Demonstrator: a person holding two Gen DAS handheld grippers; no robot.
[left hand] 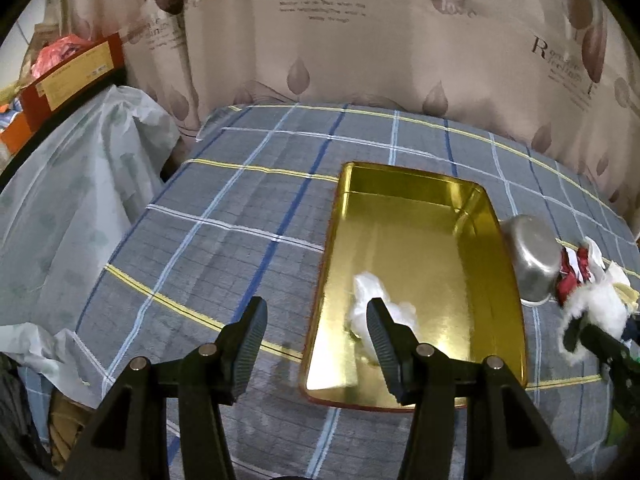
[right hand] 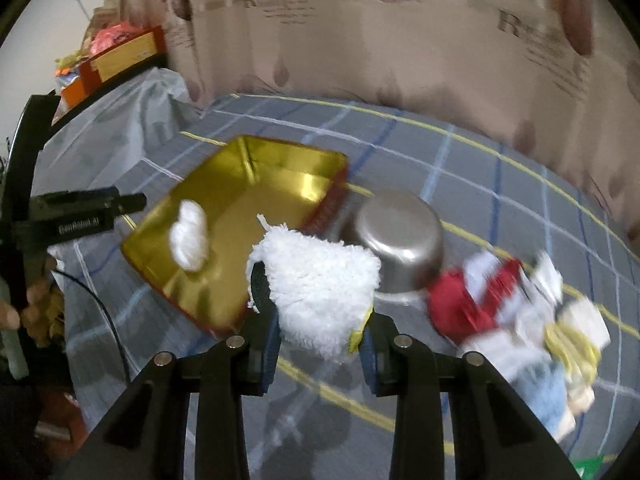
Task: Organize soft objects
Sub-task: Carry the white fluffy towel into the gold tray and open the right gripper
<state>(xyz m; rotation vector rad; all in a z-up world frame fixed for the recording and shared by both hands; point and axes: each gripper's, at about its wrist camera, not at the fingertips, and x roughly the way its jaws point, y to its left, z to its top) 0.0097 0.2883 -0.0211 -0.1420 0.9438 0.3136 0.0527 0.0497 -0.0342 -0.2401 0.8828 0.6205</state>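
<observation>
A gold tray (left hand: 424, 276) (right hand: 224, 200) lies on the checked bedspread with a white fluffy wad (left hand: 366, 294) (right hand: 189, 236) inside it. My left gripper (left hand: 316, 322) hangs open over the tray's near left edge, nothing between its fingers. My right gripper (right hand: 320, 320) is shut on a white fluffy cloth (right hand: 320, 280), held above the bedspread beside the tray's right side; the left wrist view shows the cloth (left hand: 592, 312) at the far right. A pile of soft things, red (right hand: 468, 300), white and yellow, lies to the right.
An upturned steel bowl (left hand: 534, 258) (right hand: 400, 240) sits between the tray and the pile. A patterned curtain (left hand: 360, 40) hangs behind the bed. White plastic sheeting (left hand: 80, 184) drapes over the left side, with boxes (left hand: 68, 76) beyond it.
</observation>
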